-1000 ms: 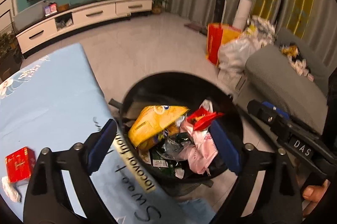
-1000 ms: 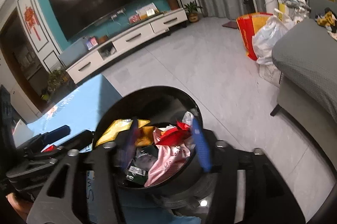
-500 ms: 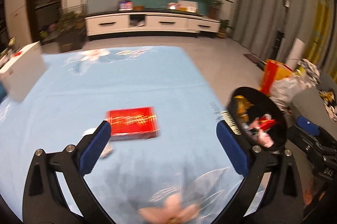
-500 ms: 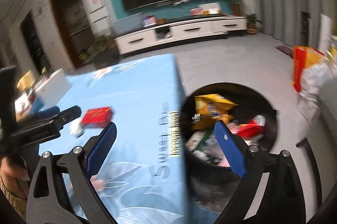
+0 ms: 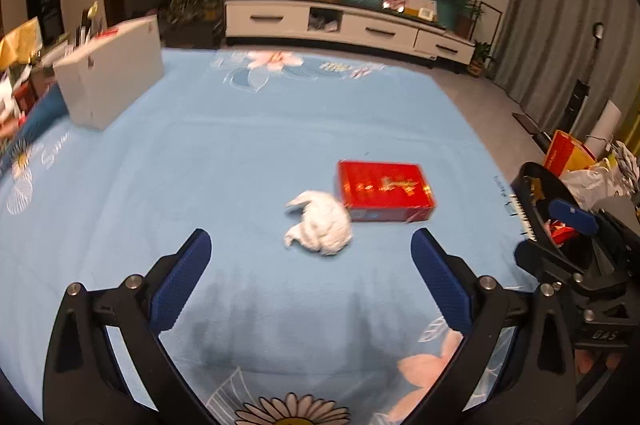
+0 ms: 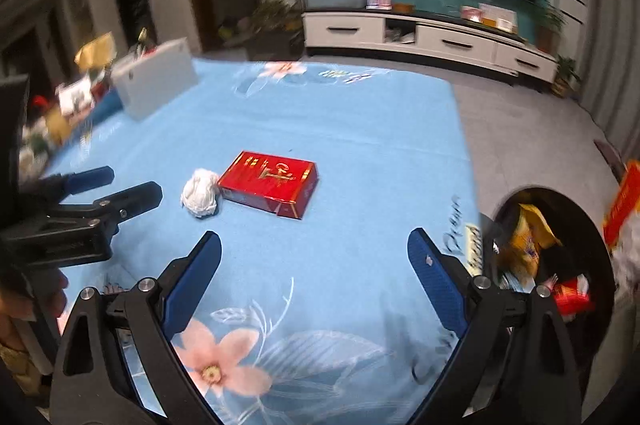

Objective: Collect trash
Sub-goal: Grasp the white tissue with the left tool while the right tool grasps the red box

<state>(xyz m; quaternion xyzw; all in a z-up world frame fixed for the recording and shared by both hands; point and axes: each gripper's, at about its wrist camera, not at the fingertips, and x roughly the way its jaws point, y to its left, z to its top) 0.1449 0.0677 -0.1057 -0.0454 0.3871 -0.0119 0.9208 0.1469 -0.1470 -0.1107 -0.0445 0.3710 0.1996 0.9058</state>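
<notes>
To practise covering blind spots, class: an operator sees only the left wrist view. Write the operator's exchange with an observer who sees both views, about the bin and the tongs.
Operator: The bin is mostly hidden for me. What's in it?
Observer: The right wrist view shows a yellow bag and a red wrapper inside.
Operator: Do the right tongs hold anything?
Observer: No, they are open with nothing between them.
Operator: How do mine look from the side?
Observer: The left tongs are open and empty, apart from the tissue.
</notes>
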